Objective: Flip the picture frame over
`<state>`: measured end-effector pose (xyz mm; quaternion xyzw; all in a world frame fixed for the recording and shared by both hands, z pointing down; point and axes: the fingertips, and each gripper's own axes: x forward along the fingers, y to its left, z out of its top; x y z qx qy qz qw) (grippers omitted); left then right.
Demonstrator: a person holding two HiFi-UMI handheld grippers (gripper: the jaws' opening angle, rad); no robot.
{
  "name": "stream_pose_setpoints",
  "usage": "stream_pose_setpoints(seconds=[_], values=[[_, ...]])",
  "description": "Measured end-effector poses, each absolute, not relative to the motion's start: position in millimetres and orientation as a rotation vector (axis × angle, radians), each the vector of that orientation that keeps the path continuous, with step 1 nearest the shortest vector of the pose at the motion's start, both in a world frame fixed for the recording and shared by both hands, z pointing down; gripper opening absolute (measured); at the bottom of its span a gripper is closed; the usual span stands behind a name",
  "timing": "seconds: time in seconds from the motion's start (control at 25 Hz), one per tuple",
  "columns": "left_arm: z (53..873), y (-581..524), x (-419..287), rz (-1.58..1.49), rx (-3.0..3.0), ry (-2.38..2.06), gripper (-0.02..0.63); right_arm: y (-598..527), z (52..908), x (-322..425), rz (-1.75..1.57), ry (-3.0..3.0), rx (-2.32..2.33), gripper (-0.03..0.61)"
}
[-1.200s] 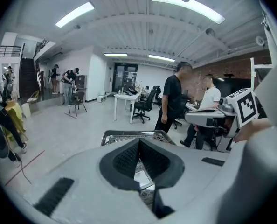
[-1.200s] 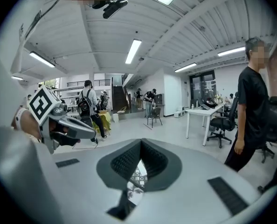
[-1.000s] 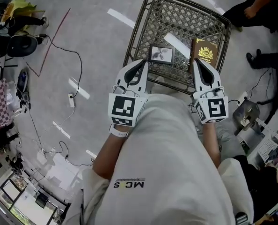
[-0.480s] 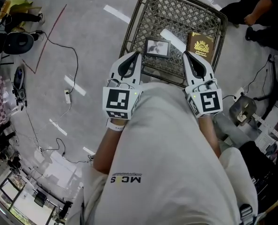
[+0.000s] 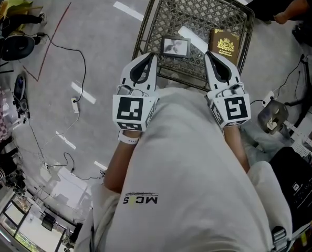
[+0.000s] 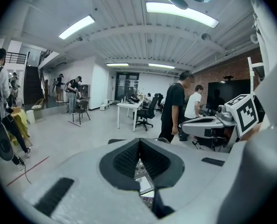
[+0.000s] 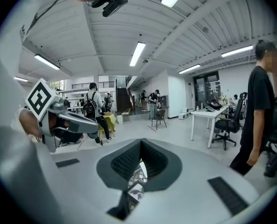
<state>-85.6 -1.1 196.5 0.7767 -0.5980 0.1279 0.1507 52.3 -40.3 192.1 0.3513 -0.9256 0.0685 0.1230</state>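
Note:
A small picture frame (image 5: pixel 175 46) lies picture side up on the wire-mesh table (image 5: pixel 208 9), near its front edge. My left gripper (image 5: pixel 152 55) hovers at that edge, just left of the frame, jaws shut and empty. My right gripper (image 5: pixel 208 54) hangs to the frame's right, also shut with nothing in it. Neither touches the frame. In the left gripper view the jaws (image 6: pixel 139 140) meet, and the frame (image 6: pixel 143 183) shows below them. In the right gripper view the jaws (image 7: pixel 141 142) meet, with the frame (image 7: pixel 135 189) glimpsed beneath.
A brown booklet with a gold crest (image 5: pixel 225 45) lies on the table right of the frame. A cable (image 5: pixel 82 62) and a power strip (image 5: pixel 75 105) run over the floor at left. A seated person (image 5: pixel 282 4) is beyond the table's far right corner.
The view has shifted a little, so table and grippers sit slightly higher and further left in the picture. Both grippers stay shut by the table's front edge. The frame lies where it was.

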Motion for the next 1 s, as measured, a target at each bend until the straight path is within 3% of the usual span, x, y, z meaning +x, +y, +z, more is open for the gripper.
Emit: stream_pose_setpoints(seconds=[1.0], values=[[191.9,18.3,-78.9,0.351,2.245,-1.723,0.025,-16.8,192.1,62.9,0.227,-2.736,1.008,0.015]])
